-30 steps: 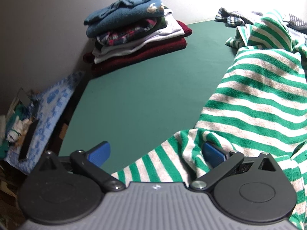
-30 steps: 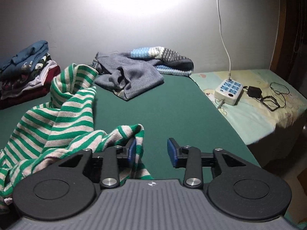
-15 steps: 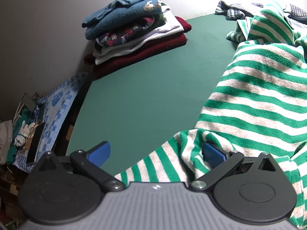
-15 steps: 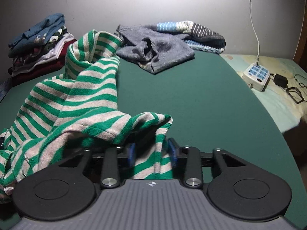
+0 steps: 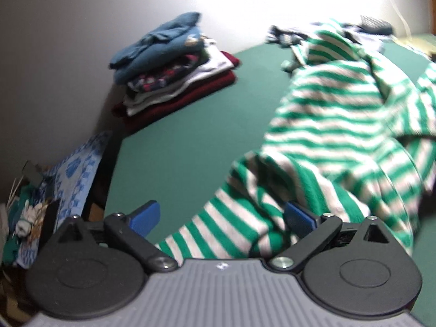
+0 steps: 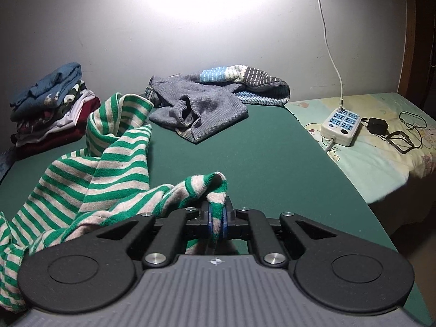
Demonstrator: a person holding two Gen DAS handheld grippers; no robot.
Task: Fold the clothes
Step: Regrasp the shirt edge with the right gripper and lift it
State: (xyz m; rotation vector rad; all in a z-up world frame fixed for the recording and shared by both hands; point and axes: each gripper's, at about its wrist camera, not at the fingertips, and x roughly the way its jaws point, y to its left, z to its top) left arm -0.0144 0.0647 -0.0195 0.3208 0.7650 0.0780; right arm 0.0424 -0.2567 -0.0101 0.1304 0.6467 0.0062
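A green and white striped sweater [image 6: 109, 169] lies crumpled on the green table [image 6: 259, 158]. My right gripper [image 6: 216, 218] is shut on a fold of its edge, near the table's front. In the left wrist view the sweater [image 5: 340, 125] is partly lifted and blurred. My left gripper [image 5: 222, 216] is open, and a striped part of the sweater lies between its blue pads [image 5: 144, 215], apart from them.
A stack of folded clothes [image 6: 49, 109] stands at the back left, also in the left wrist view [image 5: 174, 65]. A grey knit garment [image 6: 207, 109] lies at the back middle. A white power strip [image 6: 342, 125] and cables sit on the bed at right.
My right gripper has closed on the sweater's edge and lifted it. The sweater has shifted and bunched up in the left wrist view. The left gripper stays open.
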